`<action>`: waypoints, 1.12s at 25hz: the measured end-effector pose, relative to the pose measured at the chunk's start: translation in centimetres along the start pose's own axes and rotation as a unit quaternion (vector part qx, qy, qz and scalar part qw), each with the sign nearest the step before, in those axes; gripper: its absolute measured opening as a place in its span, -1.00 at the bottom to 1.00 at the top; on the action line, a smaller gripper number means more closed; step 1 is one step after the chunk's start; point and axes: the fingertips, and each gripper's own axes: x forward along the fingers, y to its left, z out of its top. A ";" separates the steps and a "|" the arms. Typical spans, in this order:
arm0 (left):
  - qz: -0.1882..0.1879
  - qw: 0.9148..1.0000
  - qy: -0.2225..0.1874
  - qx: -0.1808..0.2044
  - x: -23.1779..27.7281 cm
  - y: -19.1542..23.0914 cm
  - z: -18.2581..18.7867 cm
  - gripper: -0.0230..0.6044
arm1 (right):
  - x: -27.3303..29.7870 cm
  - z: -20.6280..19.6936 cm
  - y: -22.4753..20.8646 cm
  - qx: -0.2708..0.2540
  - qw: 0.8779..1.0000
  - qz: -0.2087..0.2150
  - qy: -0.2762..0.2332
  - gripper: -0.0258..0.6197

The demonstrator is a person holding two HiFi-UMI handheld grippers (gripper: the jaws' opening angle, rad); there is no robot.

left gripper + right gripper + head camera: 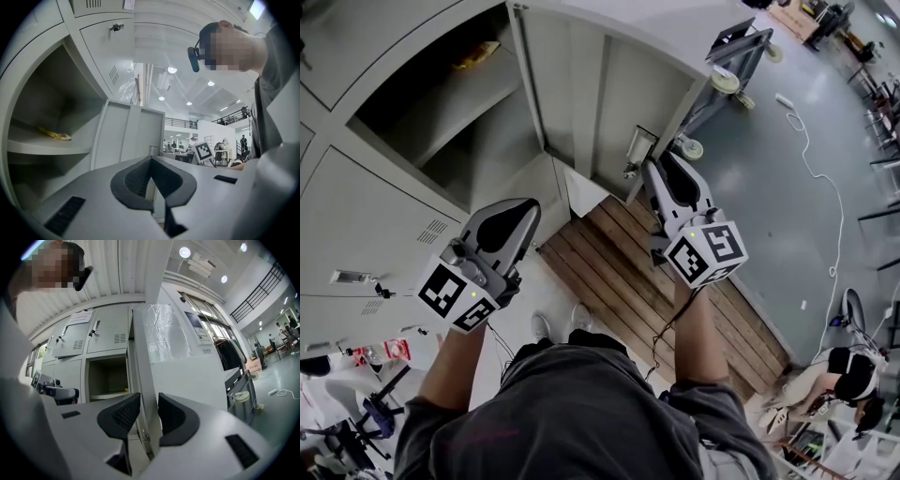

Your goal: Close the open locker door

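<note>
- Checking head view first. Where's the door (600, 103)?
- Swung out wide, roughly square to the locker (366, 216) front. The open bay sits left of it, with a yellow packet (476, 58) on the shelf (431, 112) inside. The door's free edge, the one with the latch, faces the person.
- Claws?
- Right claw (656, 169) has its tips right at that free edge, just beside the latch. Left claw (525, 208) is near the locker front, below the open bay and well apart from the door. A wood pallet (675, 281) lies on the floor under the door and the right arm.
- Left gripper view?
- Left claw (151, 161): pad tips meet, so it's narrow with nothing in it. Past it is the door's inner face (126, 136), standing out from the locker. The packet (55, 135) lies on the shelf off to the left.
- Right gripper view?
- Right claw (149, 416): jaws apart, fairly wide. The door's edge (143, 371) runs upright through the gap with one pad on each side. I see no squeeze on it, so it isn't gripping. The open bay (108, 376) shows just left of the edge. Closed lockers with keys (93, 333) sit above it.
- So the door's not shut?
- No. It's fully open, with its edge between the right pads.
</note>
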 end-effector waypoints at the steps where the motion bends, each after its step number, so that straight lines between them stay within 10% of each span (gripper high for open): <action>1: 0.002 1.000 0.000 0.000 -0.2 0.1 -0.1 -0.90 | 0.1 -0.1 0.1 0.000 1.000 0.001 0.000 -0.55; 28: 0.014 1.000 -0.014 -0.005 -12.1 1.9 1.2 -0.90 | -0.6 -2.8 13.4 -0.001 1.000 0.028 0.005 -0.53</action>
